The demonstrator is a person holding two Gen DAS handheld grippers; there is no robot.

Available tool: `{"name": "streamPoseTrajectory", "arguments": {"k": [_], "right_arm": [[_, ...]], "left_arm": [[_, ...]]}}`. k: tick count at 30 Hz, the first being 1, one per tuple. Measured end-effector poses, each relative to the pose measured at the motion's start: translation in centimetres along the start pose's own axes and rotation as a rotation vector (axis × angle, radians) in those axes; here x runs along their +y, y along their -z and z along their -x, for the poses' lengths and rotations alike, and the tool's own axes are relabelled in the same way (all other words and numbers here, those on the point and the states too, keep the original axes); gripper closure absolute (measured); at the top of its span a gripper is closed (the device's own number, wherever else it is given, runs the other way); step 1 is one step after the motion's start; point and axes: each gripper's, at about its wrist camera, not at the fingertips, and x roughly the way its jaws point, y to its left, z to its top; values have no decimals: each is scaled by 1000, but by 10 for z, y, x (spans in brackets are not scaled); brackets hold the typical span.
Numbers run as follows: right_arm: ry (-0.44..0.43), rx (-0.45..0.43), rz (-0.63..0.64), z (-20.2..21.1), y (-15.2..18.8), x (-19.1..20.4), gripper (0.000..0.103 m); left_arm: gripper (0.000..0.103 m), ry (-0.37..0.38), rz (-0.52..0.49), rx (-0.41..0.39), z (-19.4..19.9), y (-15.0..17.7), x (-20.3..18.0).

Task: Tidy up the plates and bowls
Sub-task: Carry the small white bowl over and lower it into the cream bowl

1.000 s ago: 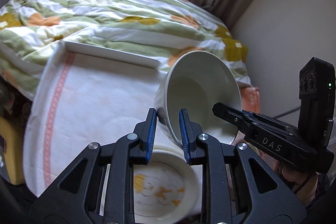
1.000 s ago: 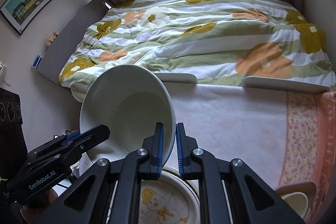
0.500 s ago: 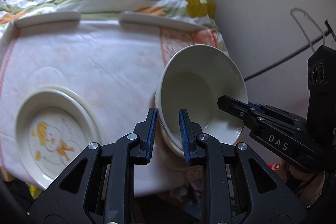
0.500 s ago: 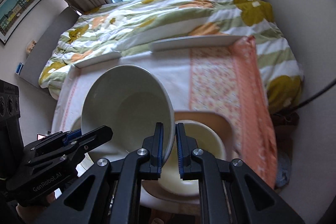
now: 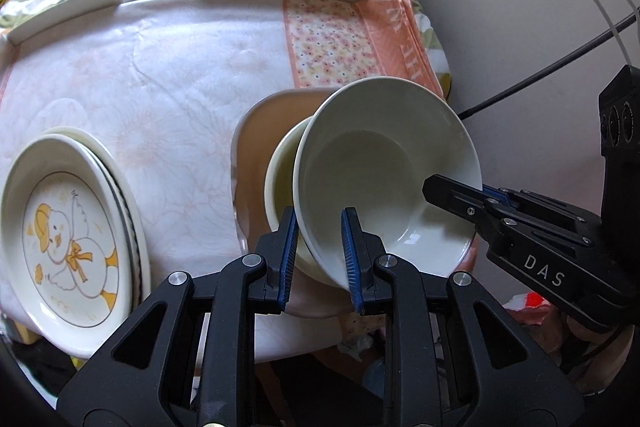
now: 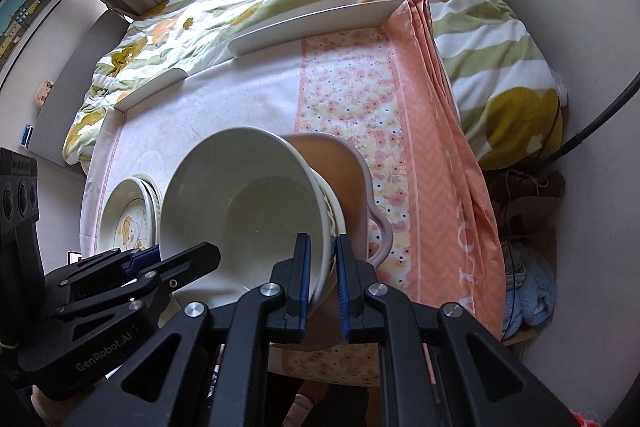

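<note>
Both claws, left gripper (image 5: 319, 254) and right gripper (image 6: 322, 274), I see clamped on 1 glossy white bowl (image 5: 384, 183), tilted over another bowl (image 5: 280, 179). Only my left view shows the duck plate (image 5: 68, 247) clearly.

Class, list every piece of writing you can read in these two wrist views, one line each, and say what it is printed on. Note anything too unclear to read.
"DAS": white letters on the right gripper, seen in the left wrist view.
"GenRobot.AI": pale letters on the left gripper, seen in the right wrist view.
Large pale letters run along the orange cloth border; they are partly cut off and cannot be read with certainty.
The duck plate bears a drawing only, no words.
</note>
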Motion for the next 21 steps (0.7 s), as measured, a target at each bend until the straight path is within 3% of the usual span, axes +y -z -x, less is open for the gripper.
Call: {"name": "streamPoseTrajectory", "arguments": {"k": [21], "right_arm": [[22, 16, 51, -4, -1, 6, 90]], "left_arm": [[83, -76, -50, -14, -2, -4, 0]]}}
